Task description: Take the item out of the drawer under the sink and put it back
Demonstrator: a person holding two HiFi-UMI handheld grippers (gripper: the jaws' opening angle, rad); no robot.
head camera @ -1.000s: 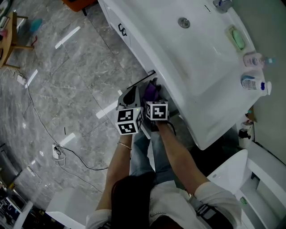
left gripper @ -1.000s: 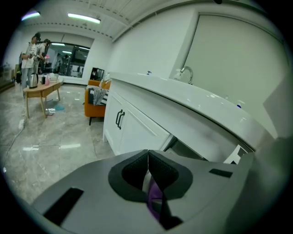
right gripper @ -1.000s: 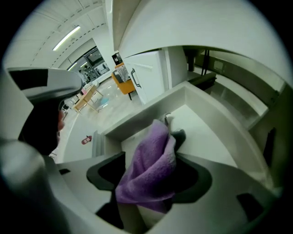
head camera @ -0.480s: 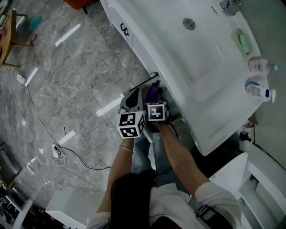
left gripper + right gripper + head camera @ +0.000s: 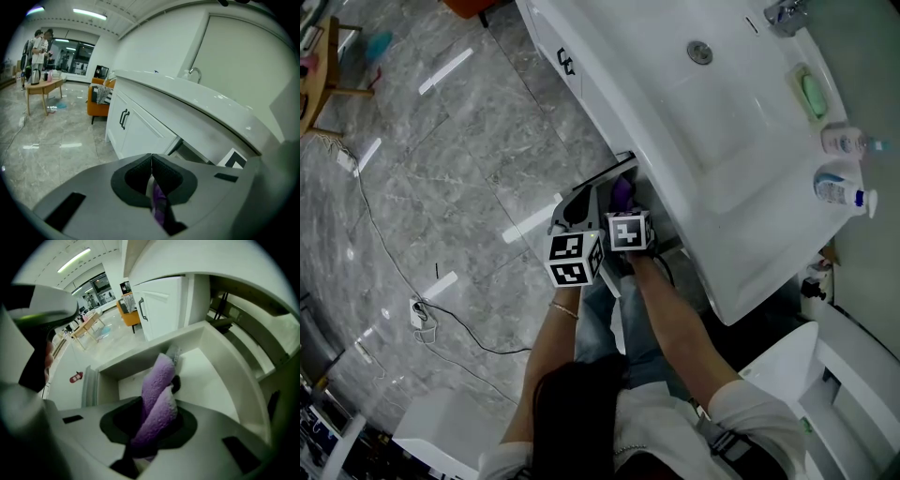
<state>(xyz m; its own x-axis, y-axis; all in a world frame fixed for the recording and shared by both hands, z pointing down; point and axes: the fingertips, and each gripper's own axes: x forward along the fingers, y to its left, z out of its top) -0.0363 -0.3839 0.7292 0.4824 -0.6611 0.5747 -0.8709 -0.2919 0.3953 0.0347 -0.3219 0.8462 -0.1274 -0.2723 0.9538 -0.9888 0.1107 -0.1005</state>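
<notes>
The right gripper (image 5: 151, 425) was clamped on the purple cloth (image 5: 158, 380); its jaws had just been closing, with the cloth bunched between the pads. The cloth was gripped at its near end, and the rest stood up beyond the fingertips, over the open drawer (image 5: 225, 366) under the sink (image 5: 703, 122). The lift would best be made slowly and straight up, so that the free end was carried clear of the drawer's walls. The left gripper (image 5: 151, 161) was pressed shut, with nothing between its tips.
</notes>
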